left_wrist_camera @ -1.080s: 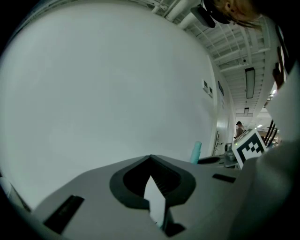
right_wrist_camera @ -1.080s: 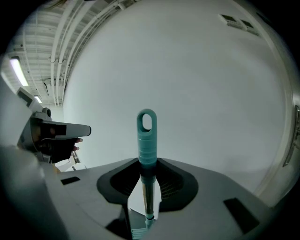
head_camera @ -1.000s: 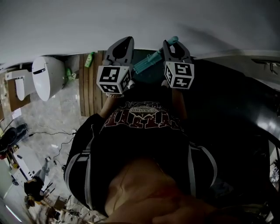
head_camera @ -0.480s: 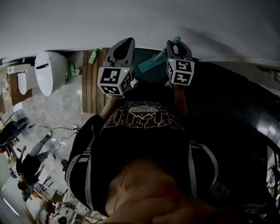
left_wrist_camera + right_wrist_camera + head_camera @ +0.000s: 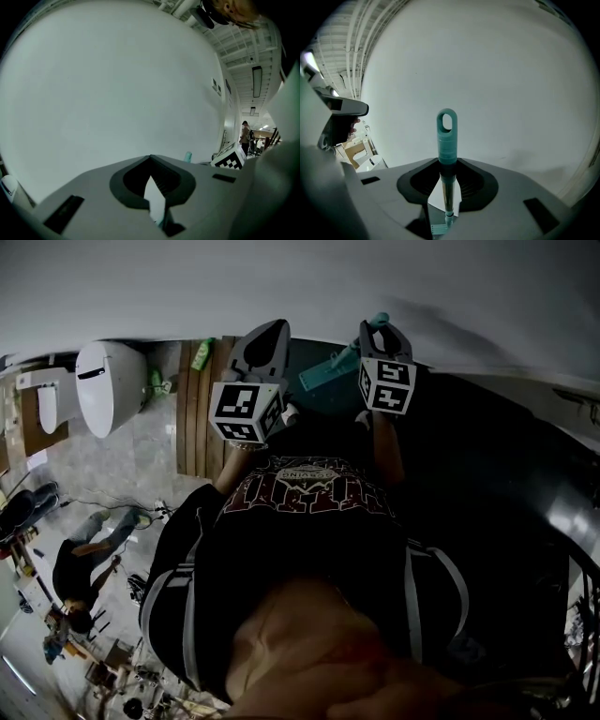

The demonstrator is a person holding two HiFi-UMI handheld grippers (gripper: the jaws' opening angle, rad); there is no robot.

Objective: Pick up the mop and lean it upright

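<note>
Nearest the wearer's torso, both grippers reach toward a plain white wall (image 5: 281, 287) close ahead. Left gripper (image 5: 151, 159): jaws narrowly apart, gripping nothing. Right gripper (image 5: 446, 164): clamped on the mop (image 5: 446, 136), which stands upright with a steel shaft and a teal grip ending in a loop. Open floor (image 5: 131, 484) lies leftward, with wooden slats (image 5: 192, 427) and a toilet (image 5: 103, 395) at the wall's foot.

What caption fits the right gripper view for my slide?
Right tongs clamp the silver metal mop pole below its teal plastic loop-ended grip, which rises before a plain white wall.
</note>
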